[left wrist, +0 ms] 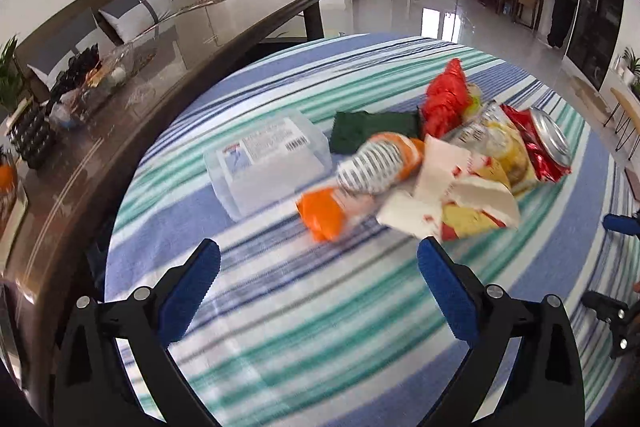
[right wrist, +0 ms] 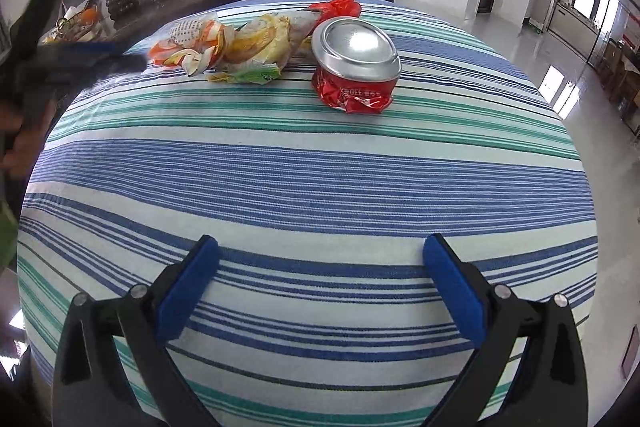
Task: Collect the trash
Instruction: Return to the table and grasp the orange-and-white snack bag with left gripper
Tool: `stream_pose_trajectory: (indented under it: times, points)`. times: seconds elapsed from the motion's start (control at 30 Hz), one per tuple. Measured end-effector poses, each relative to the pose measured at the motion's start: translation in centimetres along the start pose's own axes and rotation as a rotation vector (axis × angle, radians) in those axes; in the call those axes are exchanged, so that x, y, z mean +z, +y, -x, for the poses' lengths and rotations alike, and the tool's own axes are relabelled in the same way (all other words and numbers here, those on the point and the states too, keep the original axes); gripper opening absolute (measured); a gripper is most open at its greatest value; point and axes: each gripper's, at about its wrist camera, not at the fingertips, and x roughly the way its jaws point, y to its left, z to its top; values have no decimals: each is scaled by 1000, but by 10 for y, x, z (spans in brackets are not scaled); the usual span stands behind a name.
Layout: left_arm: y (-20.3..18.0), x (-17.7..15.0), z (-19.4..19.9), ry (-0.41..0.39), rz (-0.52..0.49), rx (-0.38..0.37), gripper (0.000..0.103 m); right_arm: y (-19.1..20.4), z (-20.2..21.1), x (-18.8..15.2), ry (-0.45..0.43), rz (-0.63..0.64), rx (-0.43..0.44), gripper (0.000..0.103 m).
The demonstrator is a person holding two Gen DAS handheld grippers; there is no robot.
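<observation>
Left gripper (left wrist: 319, 255) is hanging over the striped tablecloth (left wrist: 280, 327) with its blue-padded jaws spread wide, nothing between them. Right gripper (right wrist: 321, 253) is doing the same over its own stretch of cloth, jaws wide apart and holding nothing; its blue tip is also showing at the right edge of the left wrist view.

Trash is sitting in a loose cluster toward the far side of the table, apart from both grippers. From the left wrist view: an orange-and-white striped wrapper (left wrist: 360, 179) is lying nearest, with a torn white and yellow wrapper (left wrist: 452, 199) just to its right and touching it. Behind those, a yellow snack bag (left wrist: 500, 147) is resting against a crushed red can (left wrist: 548, 147), which is tipped on its side at the right end of the pile. A crumpled red wrapper (left wrist: 446, 99) is sitting at the back, and a dark green folded cloth (left wrist: 374, 131) is lying beside it to the left. A clear plastic box (left wrist: 268, 163) with a printed label is standing left of the pile, close to the striped wrapper.

From the right wrist view the can is standing closest, silver end tilted up, wrappers trailing off to its left.

Off the cloth, a dark wooden table (left wrist: 120, 99) is carrying a glass dish and clutter. Left view is somewhat motion-blurred.
</observation>
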Motion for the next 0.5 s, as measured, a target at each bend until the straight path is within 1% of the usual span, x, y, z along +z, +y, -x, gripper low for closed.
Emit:
stream_pose_trajectory:
  times: [0.07, 0.13, 0.2, 0.23, 0.27, 0.3, 0.33, 0.37, 0.43, 0.5]
  points:
    - [-5, 15, -14, -2, -57, 3, 98, 0, -1, 0, 0, -1, 1, 98]
    - [-14, 22, -26, -3, -114, -8, 96, 0, -2, 1, 0, -1, 1, 98]
    - [-22, 25, -37, 16, -149, -30, 79, 2, -3, 1, 1, -2, 2, 98]
    - [-25, 26, -40, 28, -152, -53, 64, 2, -3, 1, 1, -3, 2, 98]
    - [-25, 26, -40, 26, -136, -79, 43, 2, -3, 1, 1, -3, 2, 98]
    - [-25, 26, -39, 32, -115, -87, 42, 2, -3, 1, 1, -3, 3, 98]
    - [-26, 23, -36, 31, -94, -79, 39, 2, -3, 1, 1, -4, 3, 98]
    - [-26, 18, -30, 33, -74, -82, 31, 2, -3, 1, 1, -4, 4, 98]
    - [-25, 3, -14, 46, -20, -86, 32, 1, -3, 1, 1, -8, 10, 98]
    - [-23, -16, 3, 65, 38, -69, 33, 0, -3, 1, 0, -14, 19, 98]
